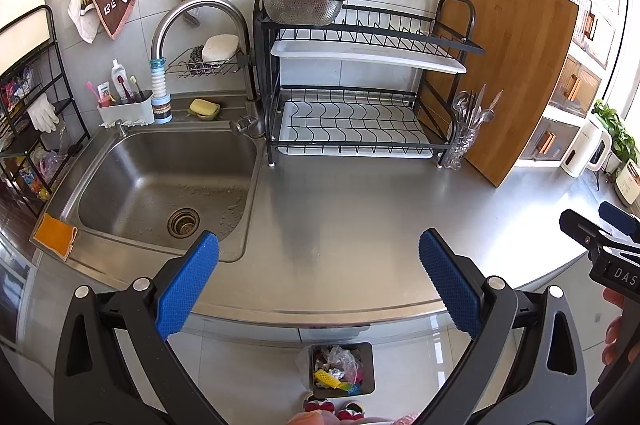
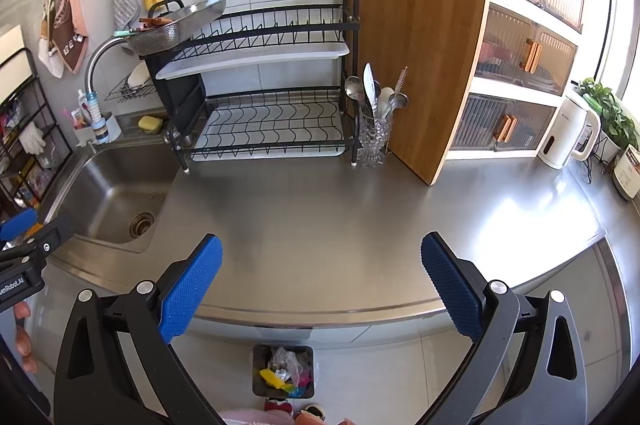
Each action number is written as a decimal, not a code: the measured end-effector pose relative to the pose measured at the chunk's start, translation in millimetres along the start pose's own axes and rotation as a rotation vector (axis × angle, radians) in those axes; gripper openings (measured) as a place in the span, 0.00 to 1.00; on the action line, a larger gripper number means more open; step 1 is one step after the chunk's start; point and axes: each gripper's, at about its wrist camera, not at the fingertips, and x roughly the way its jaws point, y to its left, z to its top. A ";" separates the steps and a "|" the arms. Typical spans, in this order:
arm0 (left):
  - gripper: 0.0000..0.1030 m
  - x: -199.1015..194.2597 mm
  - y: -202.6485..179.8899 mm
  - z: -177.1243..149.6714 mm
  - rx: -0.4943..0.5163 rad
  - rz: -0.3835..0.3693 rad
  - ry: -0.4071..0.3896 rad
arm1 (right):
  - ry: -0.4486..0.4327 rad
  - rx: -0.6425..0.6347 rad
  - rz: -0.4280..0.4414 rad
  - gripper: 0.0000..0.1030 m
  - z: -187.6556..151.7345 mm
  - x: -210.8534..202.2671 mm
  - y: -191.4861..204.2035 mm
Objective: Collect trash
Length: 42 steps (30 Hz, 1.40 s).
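A small grey trash bin [image 1: 370, 369] stands on the floor below the counter edge; it holds crumpled plastic, a yellow mesh piece and other coloured scraps [image 1: 336, 373]. It also shows in the right wrist view [image 2: 258, 371]. My left gripper [image 1: 319, 279] is open and empty, above the counter's front edge, over the bin. My right gripper [image 2: 321, 281] is open and empty, likewise above the front edge. Each gripper shows at the other view's side: the right one [image 1: 600, 237], the left one [image 2: 28, 241].
A steel counter [image 1: 380, 209] with a sink [image 1: 120, 185] at the left. A black dish rack [image 1: 360, 97], a glass of cutlery [image 1: 464, 137] and a wooden cutting board [image 1: 516, 73] stand at the back. A white kettle [image 2: 568, 133] and a plant [image 2: 608, 113] stand at right.
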 end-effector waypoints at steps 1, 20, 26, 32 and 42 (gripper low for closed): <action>0.92 0.0 -0.3 0.0 0.001 -0.001 0.000 | -0.001 0.001 0.001 0.97 0.1 -0.1 -0.1; 0.92 1.5 0.9 -0.6 -0.006 -0.004 0.002 | -0.013 -0.004 0.022 0.97 2.1 -1.1 1.9; 0.92 2.1 -0.5 -2.4 -0.006 -0.005 0.005 | -0.011 0.005 0.023 0.97 1.9 -1.0 1.4; 0.92 2.1 -0.1 -2.9 -0.006 -0.006 0.003 | -0.010 0.000 0.026 0.97 2.0 -0.7 1.9; 0.92 2.4 -0.6 -2.9 -0.006 -0.015 0.006 | -0.009 0.007 0.024 0.97 1.3 -0.9 1.4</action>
